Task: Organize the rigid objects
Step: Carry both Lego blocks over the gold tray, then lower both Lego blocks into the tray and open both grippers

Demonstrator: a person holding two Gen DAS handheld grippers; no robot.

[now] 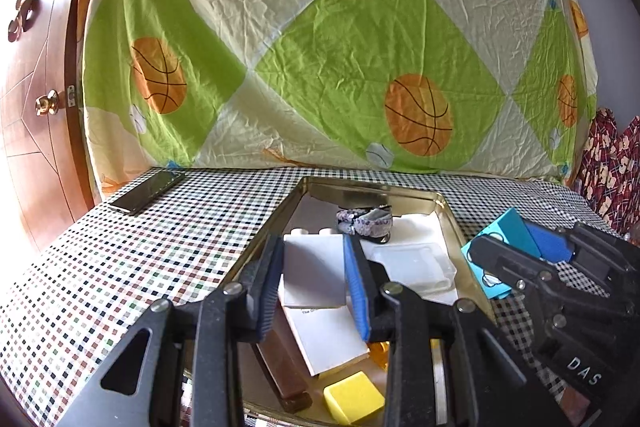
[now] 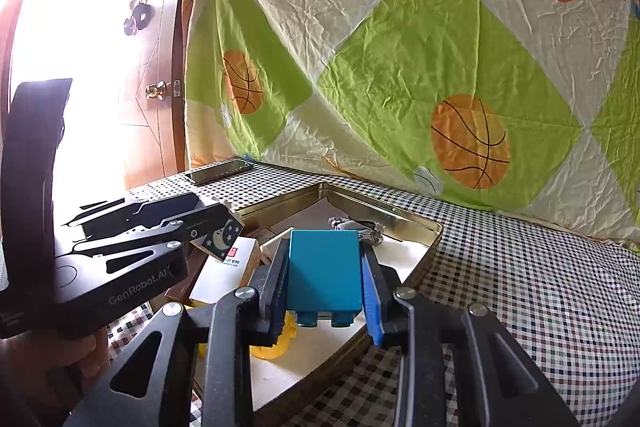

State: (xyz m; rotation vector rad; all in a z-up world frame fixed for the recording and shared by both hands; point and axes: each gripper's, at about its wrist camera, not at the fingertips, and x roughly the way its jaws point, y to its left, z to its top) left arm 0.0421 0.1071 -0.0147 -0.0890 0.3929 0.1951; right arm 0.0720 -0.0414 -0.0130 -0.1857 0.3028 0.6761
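Observation:
My left gripper (image 1: 314, 247) is shut on a white-faced toy brick (image 1: 314, 269), held above the gold metal tray (image 1: 448, 211). From the right wrist view the same brick (image 2: 218, 241) shows a dark side with a moon and stars, clamped in the left gripper (image 2: 220, 223). My right gripper (image 2: 325, 249) is shut on a teal brick (image 2: 324, 271), studs facing me, over the tray's (image 2: 400, 215) near right part. The left wrist view has the right gripper (image 1: 504, 239) with the teal brick (image 1: 500, 255) just right of the tray.
Inside the tray lie a patterned fabric bundle (image 1: 366, 221), a clear plastic lid (image 1: 416, 267), a white booklet (image 1: 328, 339), a brown bar (image 1: 284, 367), a yellow block (image 1: 352, 397) and something orange (image 1: 378, 351). A phone (image 1: 148, 191) lies on the checked cloth, far left. A hanging sheet closes the back.

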